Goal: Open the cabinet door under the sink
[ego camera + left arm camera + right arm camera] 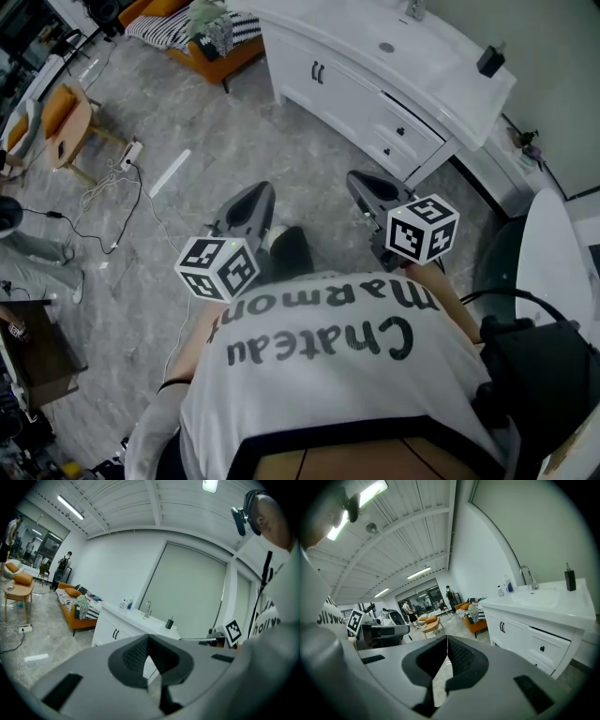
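Person facing a white vanity cabinet from well back, a gripper in each hand, neither touching it.

Head view, looking steeply down: the left gripper (251, 204) and right gripper (373, 192) both point across grey floor toward the cabinet; each gripper's own view shows its jaws clenched together with nothing between them; the cabinet door (314, 80) is shut, below and left of the sink (386, 47), with a pair of dark upright handles (319, 72) at its middle and drawers to its right. The approach looks like the step in hand; to do it well, part one gripper's jaws before arriving; meet a single handle squarely; close round that handle only; pull along the door's swing, not straight back; keep the other gripper clear of the door.
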Action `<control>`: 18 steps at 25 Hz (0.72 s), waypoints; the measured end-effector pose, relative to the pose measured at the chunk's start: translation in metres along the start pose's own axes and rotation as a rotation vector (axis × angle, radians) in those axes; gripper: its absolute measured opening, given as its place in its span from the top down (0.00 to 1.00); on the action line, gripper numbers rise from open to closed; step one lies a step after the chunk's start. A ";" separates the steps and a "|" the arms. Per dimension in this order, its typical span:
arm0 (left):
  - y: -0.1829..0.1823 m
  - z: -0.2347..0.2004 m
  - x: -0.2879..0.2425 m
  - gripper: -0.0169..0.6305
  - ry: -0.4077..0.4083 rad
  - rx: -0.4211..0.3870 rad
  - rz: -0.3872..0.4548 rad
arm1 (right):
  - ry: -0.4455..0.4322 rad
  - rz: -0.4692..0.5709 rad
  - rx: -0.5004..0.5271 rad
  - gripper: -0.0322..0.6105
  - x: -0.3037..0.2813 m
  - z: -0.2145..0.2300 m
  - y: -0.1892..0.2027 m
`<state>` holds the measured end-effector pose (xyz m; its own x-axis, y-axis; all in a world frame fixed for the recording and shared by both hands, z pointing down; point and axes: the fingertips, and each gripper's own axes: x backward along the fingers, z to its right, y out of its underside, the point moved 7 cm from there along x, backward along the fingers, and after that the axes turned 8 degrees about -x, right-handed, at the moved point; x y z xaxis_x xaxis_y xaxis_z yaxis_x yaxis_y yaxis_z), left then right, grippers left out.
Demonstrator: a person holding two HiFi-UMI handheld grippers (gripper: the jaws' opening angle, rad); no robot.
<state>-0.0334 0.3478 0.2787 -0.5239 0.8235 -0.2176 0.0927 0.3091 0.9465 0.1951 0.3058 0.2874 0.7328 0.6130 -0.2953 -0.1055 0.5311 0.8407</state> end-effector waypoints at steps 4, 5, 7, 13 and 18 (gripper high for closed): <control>-0.011 -0.012 -0.016 0.96 0.016 -0.003 0.007 | 0.011 0.007 0.000 0.93 -0.013 0.004 -0.011; -0.014 -0.016 -0.019 0.96 0.020 -0.007 0.007 | 0.012 0.009 -0.001 0.93 -0.016 0.005 -0.013; -0.020 -0.024 -0.026 0.96 0.029 -0.011 0.006 | 0.016 0.012 -0.003 0.93 -0.025 0.007 -0.019; -0.044 -0.055 -0.050 0.96 0.065 -0.025 -0.009 | 0.049 0.034 -0.019 0.93 -0.055 0.013 -0.043; -0.061 -0.082 -0.067 0.96 0.087 -0.038 -0.004 | 0.072 0.053 -0.021 0.93 -0.078 0.016 -0.060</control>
<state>-0.0735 0.2349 0.2546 -0.5958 0.7774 -0.2016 0.0589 0.2926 0.9544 0.1553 0.2169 0.2678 0.6760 0.6804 -0.2830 -0.1573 0.5084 0.8466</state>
